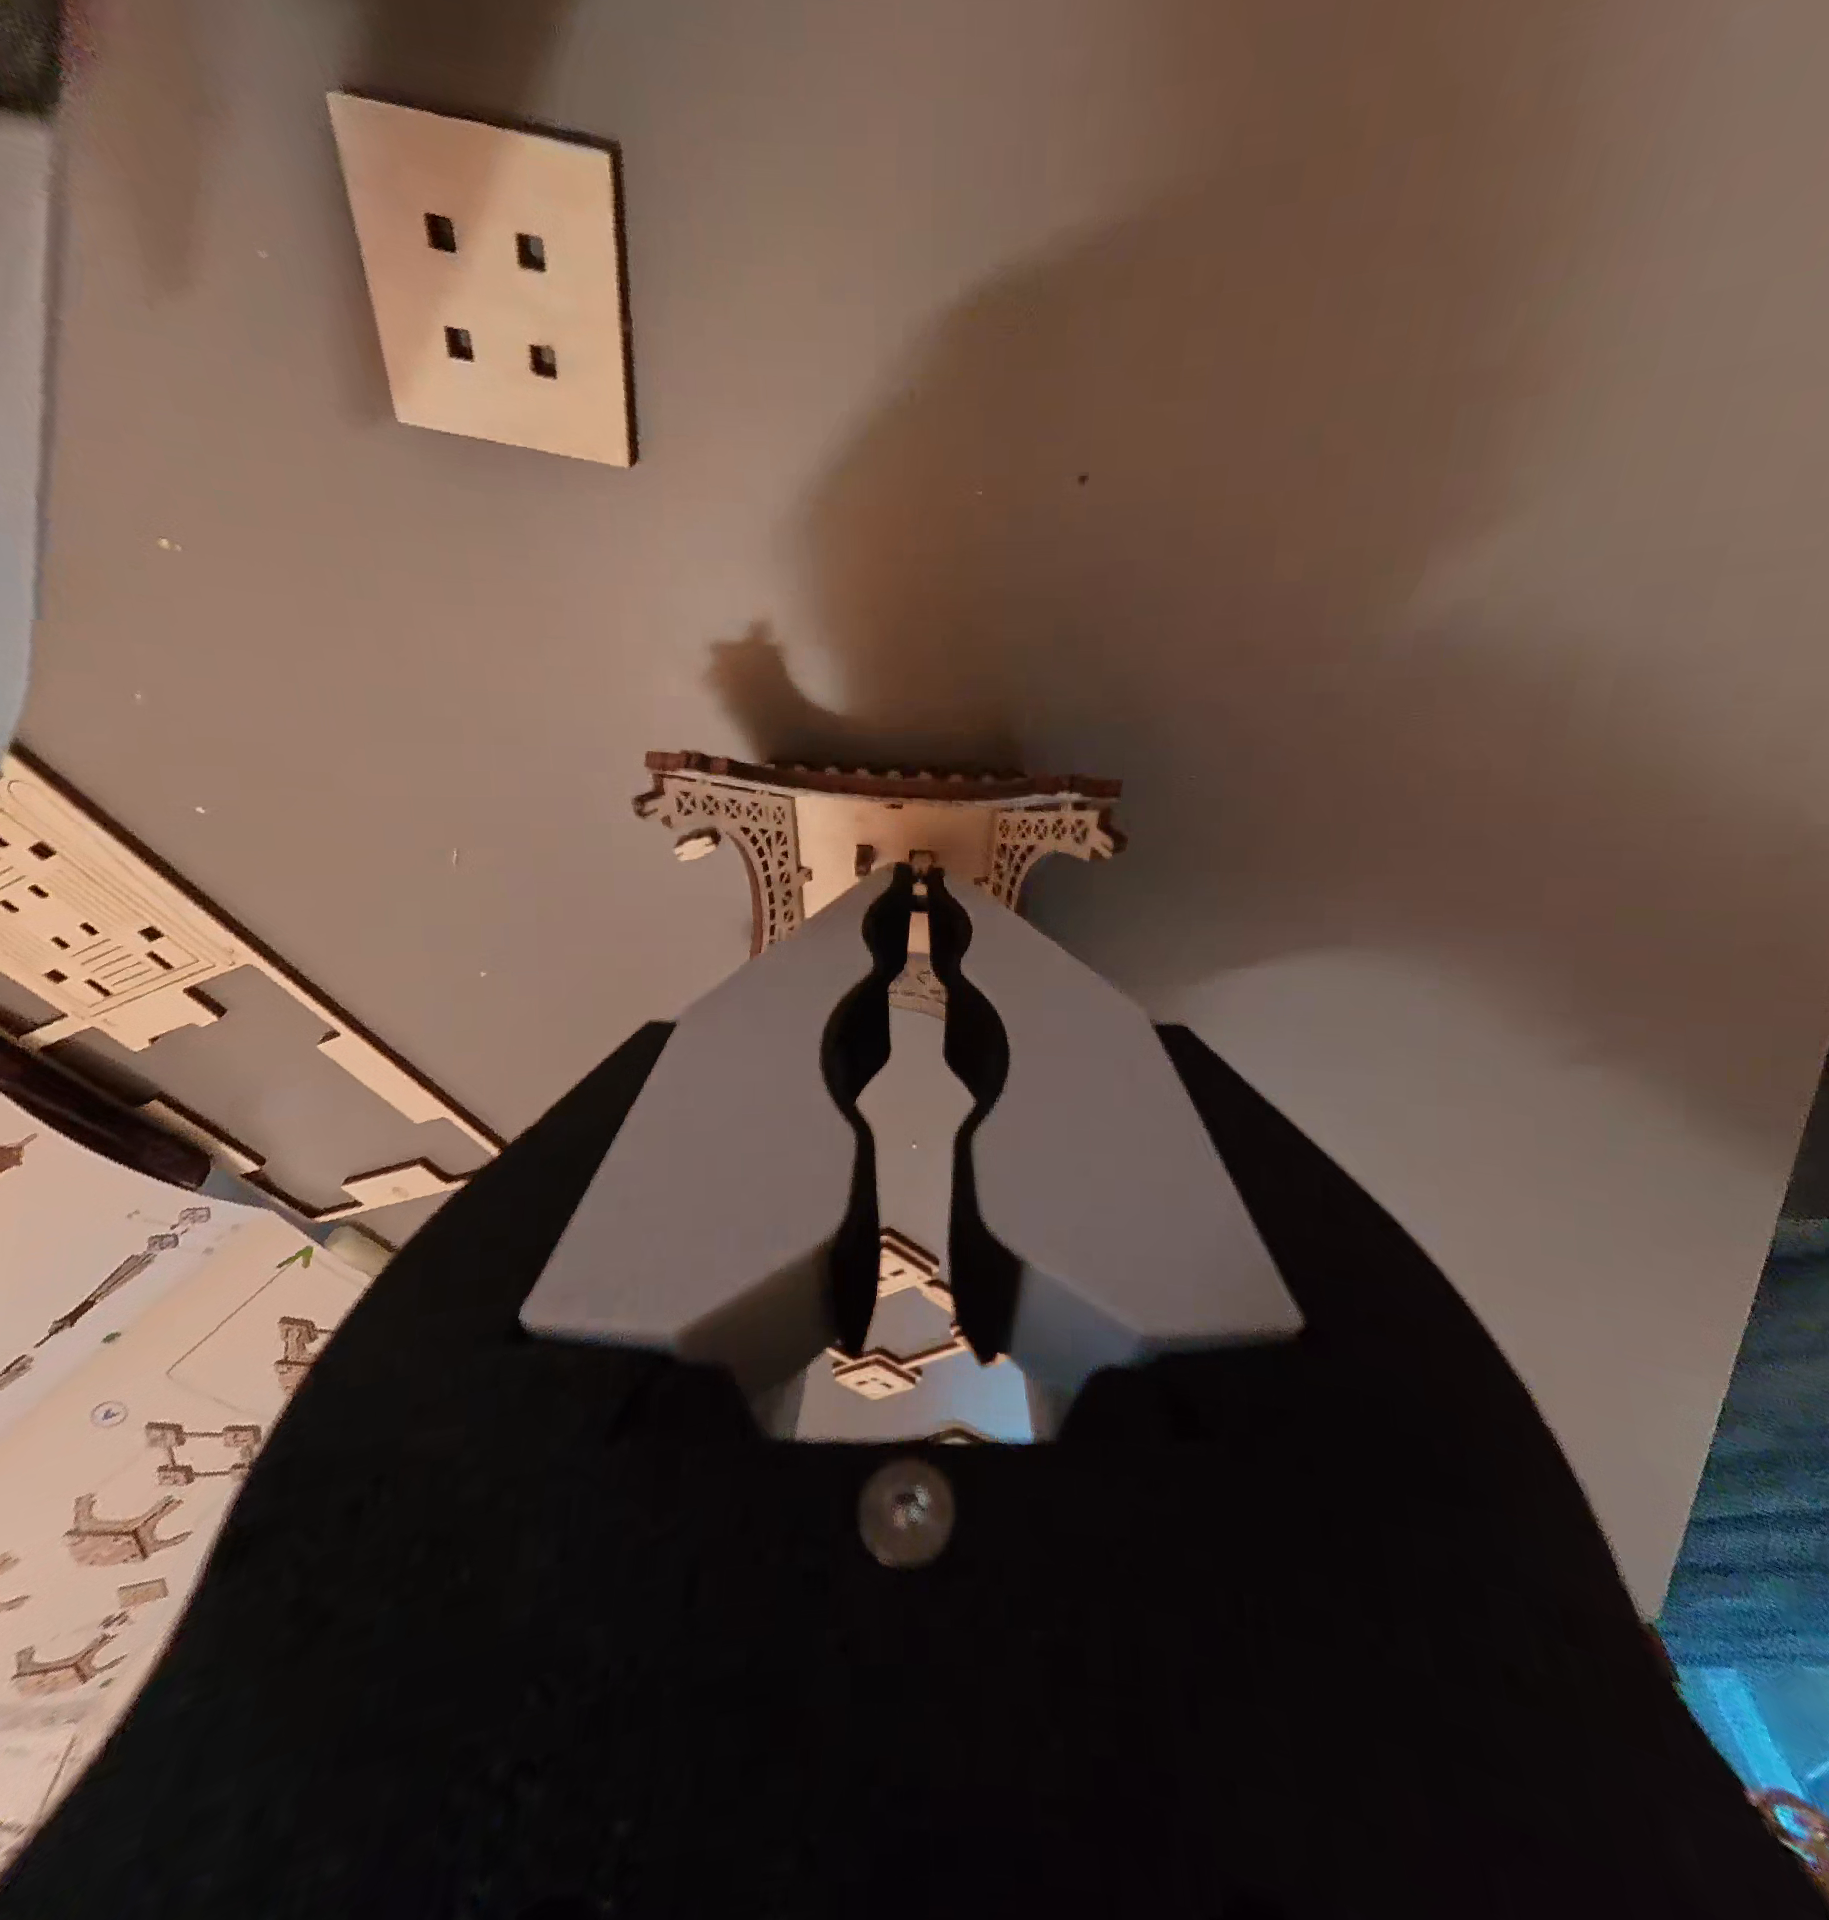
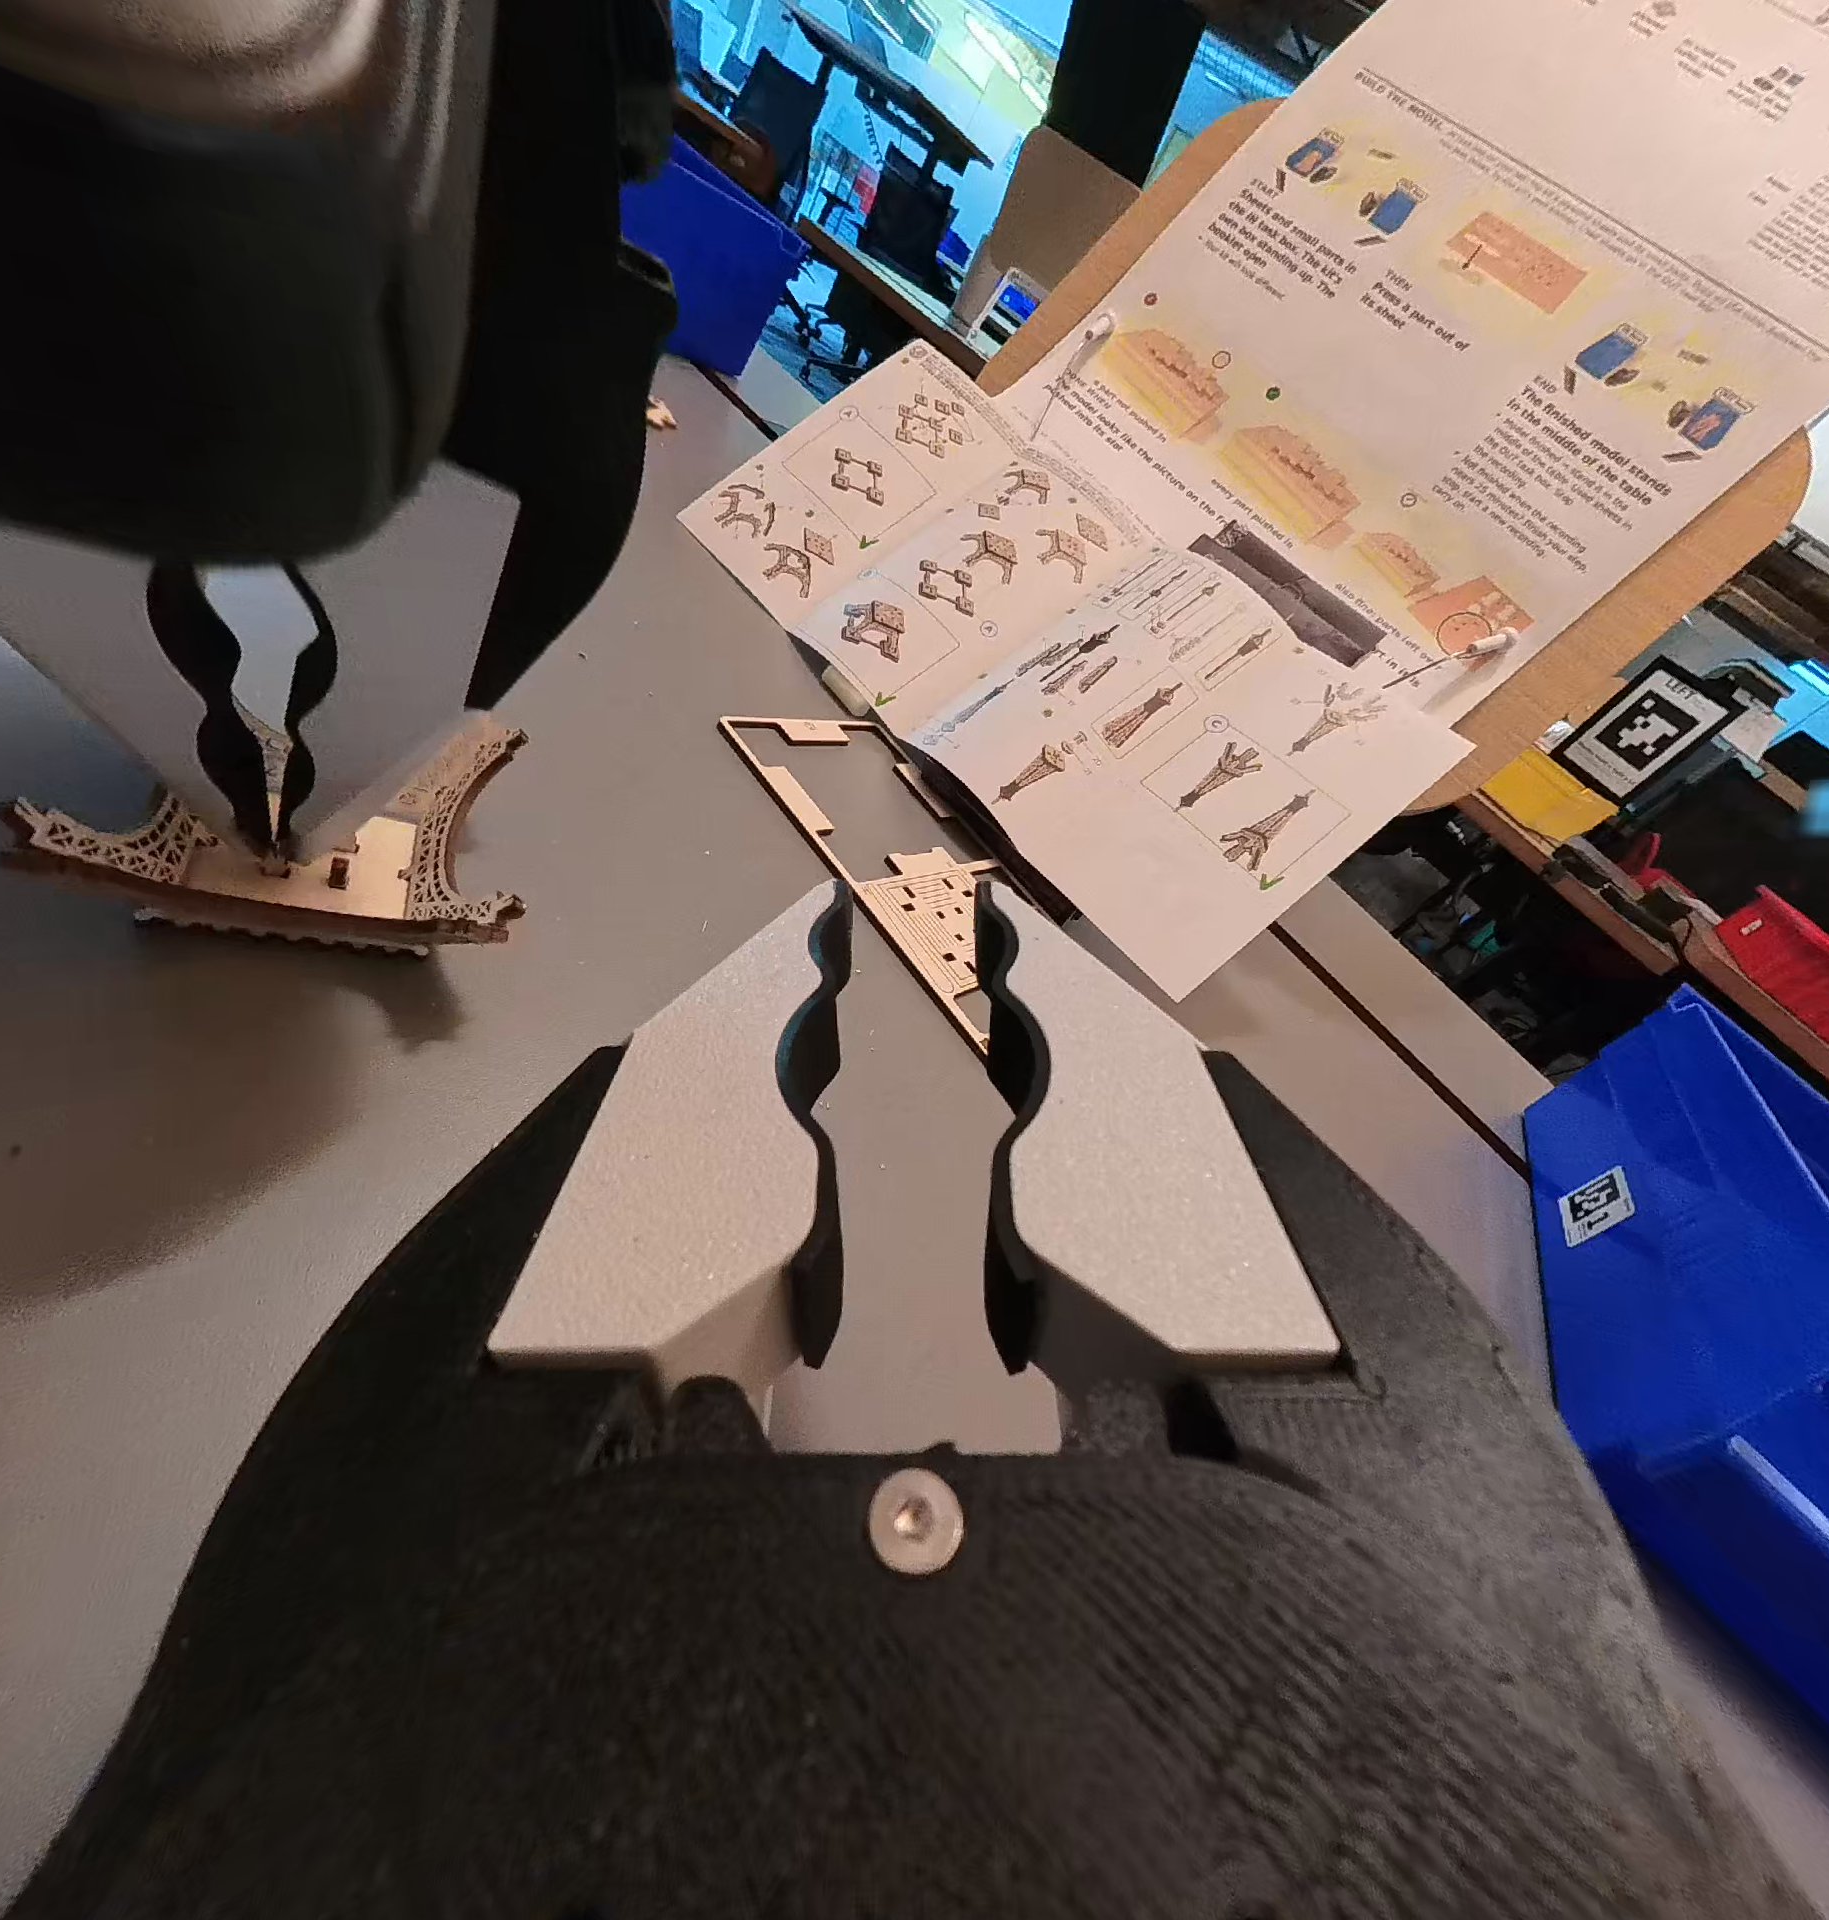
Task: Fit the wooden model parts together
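Observation:
The wooden tower base [image 1: 746, 823], a flat platform with lattice arch legs, lies upside down on the grey table [image 1: 1097, 312]. My left gripper [image 1: 915, 871] points down at it and is shut on a small upright peg in the platform's middle. The right wrist view shows this from the side: the left gripper [image 2: 269, 836] pinches the peg on the tower base [image 2: 380, 896]. A square wooden plate [image 1: 494, 291] with four square holes lies flat beyond the base. My right gripper [image 2: 910, 920] is open and empty, hovering low over the table to the right of the base.
A punched-out wooden sheet frame [image 2: 785, 748] lies ahead of the right gripper, also seen in the left wrist view [image 1: 110, 935]. An open instruction booklet [image 2: 1045, 644] lies behind it, under a printed sheet on a board [image 2: 1461, 312]. A blue bin [image 2: 1720, 1299] stands at right. My right fingertips sit around 12 centimetres from my left ones. The right tips stand about 8 centimetres off the square wooden plate [image 1: 494, 291].

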Motion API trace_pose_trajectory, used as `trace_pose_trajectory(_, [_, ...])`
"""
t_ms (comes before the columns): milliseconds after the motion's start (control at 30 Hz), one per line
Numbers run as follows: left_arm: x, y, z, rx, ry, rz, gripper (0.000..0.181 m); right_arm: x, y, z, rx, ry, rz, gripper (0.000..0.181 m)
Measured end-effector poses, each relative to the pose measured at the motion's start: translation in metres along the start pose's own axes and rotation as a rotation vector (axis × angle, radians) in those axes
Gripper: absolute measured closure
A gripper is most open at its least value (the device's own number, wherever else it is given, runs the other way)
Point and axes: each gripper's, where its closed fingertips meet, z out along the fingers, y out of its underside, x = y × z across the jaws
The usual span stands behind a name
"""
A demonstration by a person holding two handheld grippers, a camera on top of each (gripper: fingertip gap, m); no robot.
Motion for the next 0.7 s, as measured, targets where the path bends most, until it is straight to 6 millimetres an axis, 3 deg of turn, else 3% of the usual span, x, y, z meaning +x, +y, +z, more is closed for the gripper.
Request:
trace_pose_trajectory(533, [0.001,0.000,-0.002,0.102,-0.005,-0.054,0.179,0.002,0.000,0.000,0.002,0.006,0.006,0.160])
trace_pose_trajectory(700, [-0.001,0.002,-0.013,0.125,-0.026,-0.082,0.172,0.003,-0.001,-0.001,0.009,0.008,0.018,0.160])
